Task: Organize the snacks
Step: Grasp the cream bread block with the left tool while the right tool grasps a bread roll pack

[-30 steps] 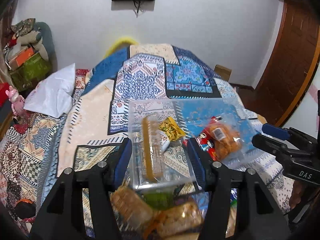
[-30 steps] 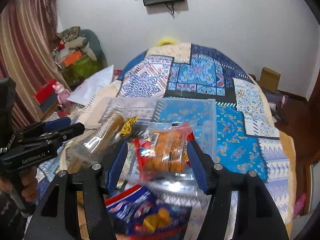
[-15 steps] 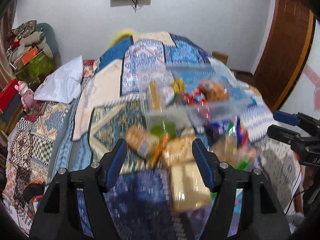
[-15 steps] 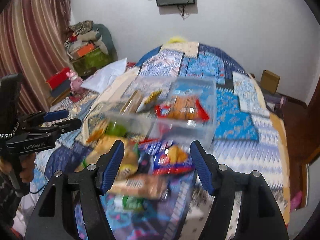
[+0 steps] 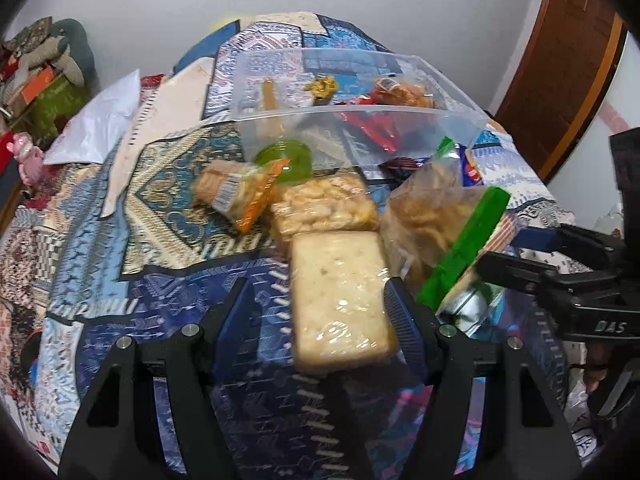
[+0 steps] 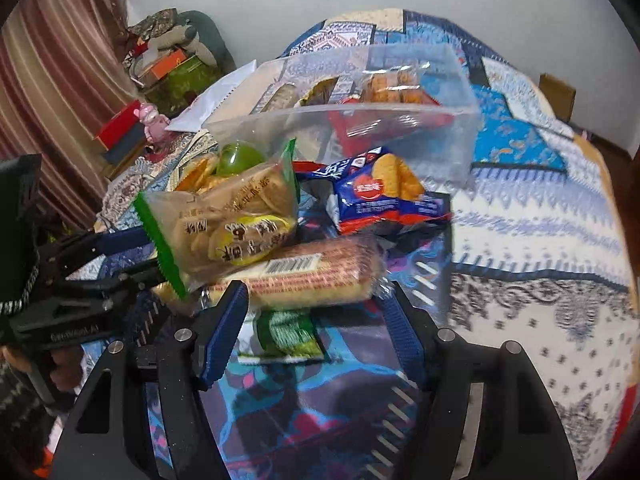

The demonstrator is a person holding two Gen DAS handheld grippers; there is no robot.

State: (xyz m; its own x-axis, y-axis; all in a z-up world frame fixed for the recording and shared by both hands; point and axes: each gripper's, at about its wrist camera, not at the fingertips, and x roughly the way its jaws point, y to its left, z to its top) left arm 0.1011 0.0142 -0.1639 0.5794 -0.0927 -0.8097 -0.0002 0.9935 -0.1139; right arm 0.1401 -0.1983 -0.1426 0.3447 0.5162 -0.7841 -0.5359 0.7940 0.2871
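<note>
A clear plastic bin (image 5: 452,88) (image 6: 460,92) on the patterned bed holds a cracker sleeve, a gold wrapper and an orange snack bag. In front of it lies a snack pile: a pale cracker pack (image 5: 340,300) (image 6: 304,276), a green-edged chip bag (image 5: 444,224) (image 6: 228,220), a blue biscuit pack (image 6: 376,196), a green ball (image 5: 286,160) (image 6: 236,158). My left gripper (image 5: 324,320) is open, its jaws either side of the cracker pack's near end. My right gripper (image 6: 316,328) is open, low before the same pack.
A white pillow (image 5: 96,120) lies at the bed's left side. Boxes and soft toys (image 6: 168,64) are stacked by the striped curtain. A wooden door (image 5: 568,60) stands on the right. A small green packet (image 6: 286,336) lies between the right fingers.
Both grippers have pulled back from the bin and dropped low over the snack pile. The bin, close between the jaws a second ago, now sits farther off behind the pile.
</note>
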